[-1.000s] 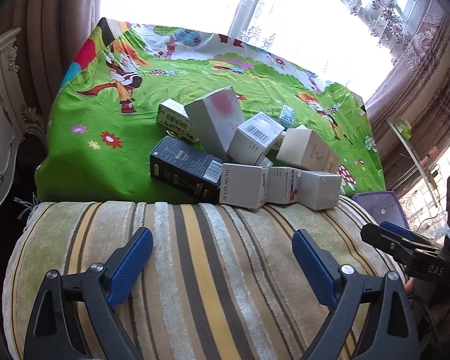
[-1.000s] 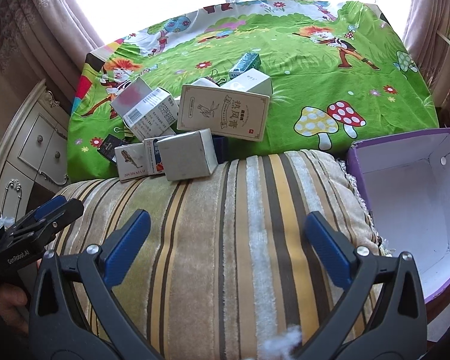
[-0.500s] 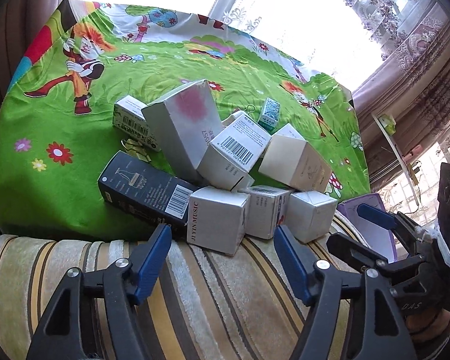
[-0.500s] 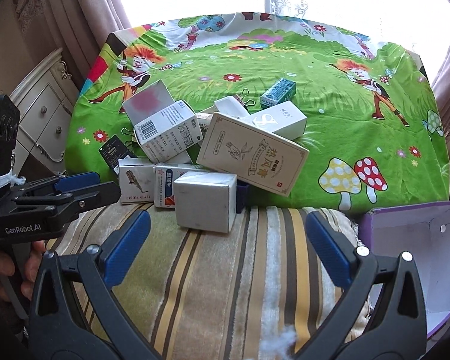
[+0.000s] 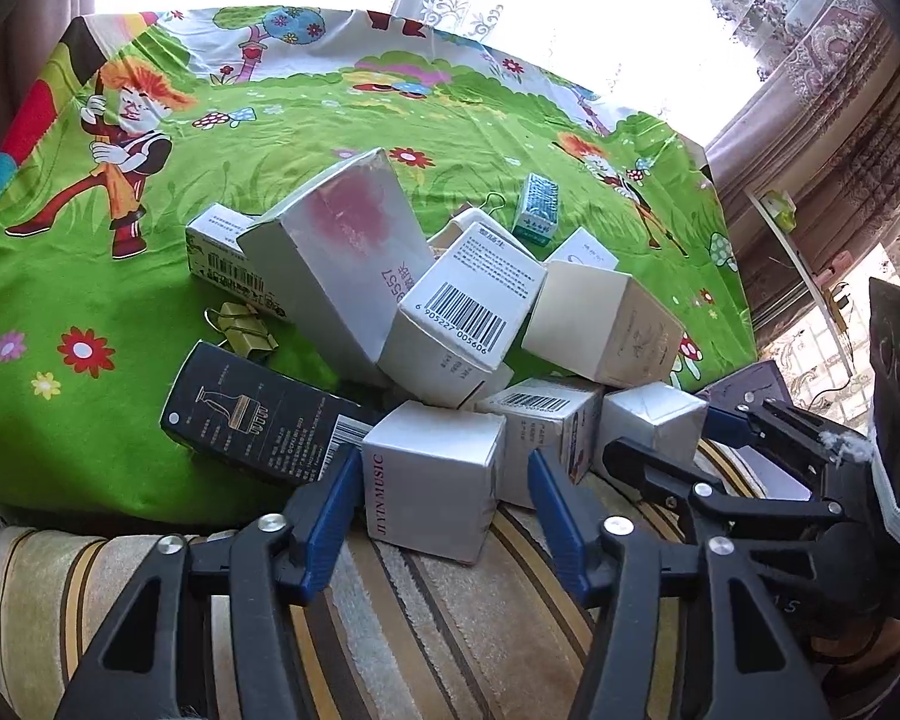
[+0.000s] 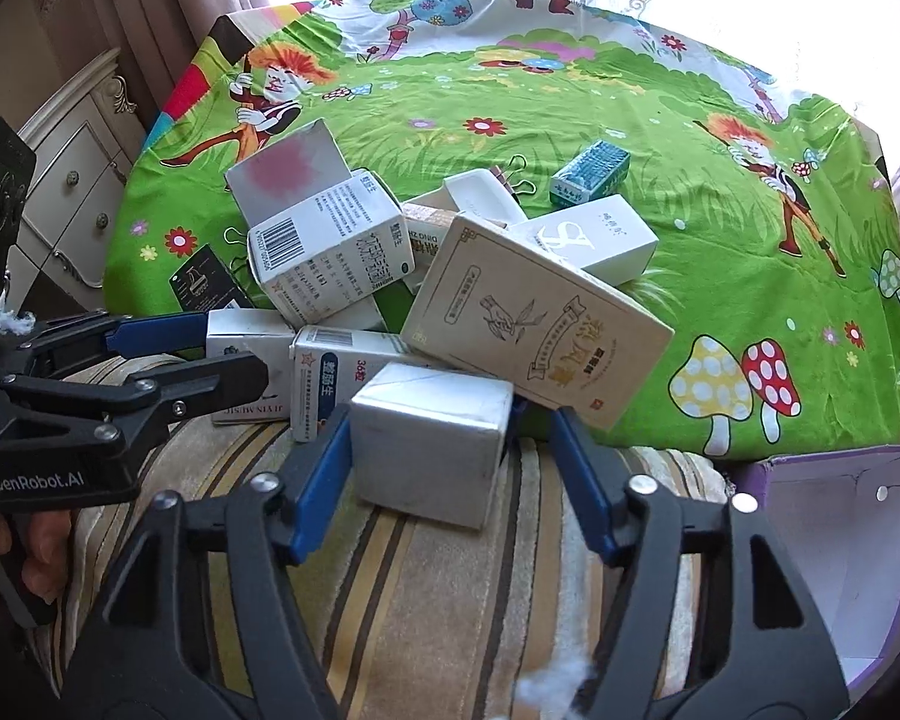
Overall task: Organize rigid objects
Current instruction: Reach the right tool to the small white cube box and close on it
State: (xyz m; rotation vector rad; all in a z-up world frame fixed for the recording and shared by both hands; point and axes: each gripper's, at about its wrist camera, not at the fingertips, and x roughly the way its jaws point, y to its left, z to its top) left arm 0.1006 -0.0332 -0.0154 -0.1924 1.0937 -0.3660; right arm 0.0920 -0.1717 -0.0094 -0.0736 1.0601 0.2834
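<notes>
**Both grippers straddle boxes at the near edge of the pile**

The landmark is the pile of boxes (image 5: 450,324) on the green cartoon cloth (image 5: 270,132), spilling onto the striped cushion (image 5: 390,630).

At the pile's near edge, the left gripper (image 5: 438,498) stands spread wide around the JIYIN MUSIC box (image 5: 435,477). Its blue pads (image 5: 327,525) sit on either side of that box, with a gap visible on the right side; nothing is clamped.

The right gripper (image 6: 450,462) is likewise released, its fingers flanking the plain white box (image 6: 432,441) at the pile's near right corner. The left pad looks to be at or against the box face; the right pad stands off from it.

Between these two boxes lies a blue-labelled box (image 6: 336,372). Above them in the pile lean the barcode box (image 5: 468,312), the pink-smudged box (image 5: 342,240) and the cream box (image 6: 534,324). The black box (image 5: 252,414) lies at the pile's left edge, with a binder clip (image 5: 243,327) just beyond it. A small teal box (image 5: 537,210) lies apart on the far side of the pile.

To the right of the pile, off the cloth, sits the open purple bin (image 6: 840,540), its white inside showing.
</notes>
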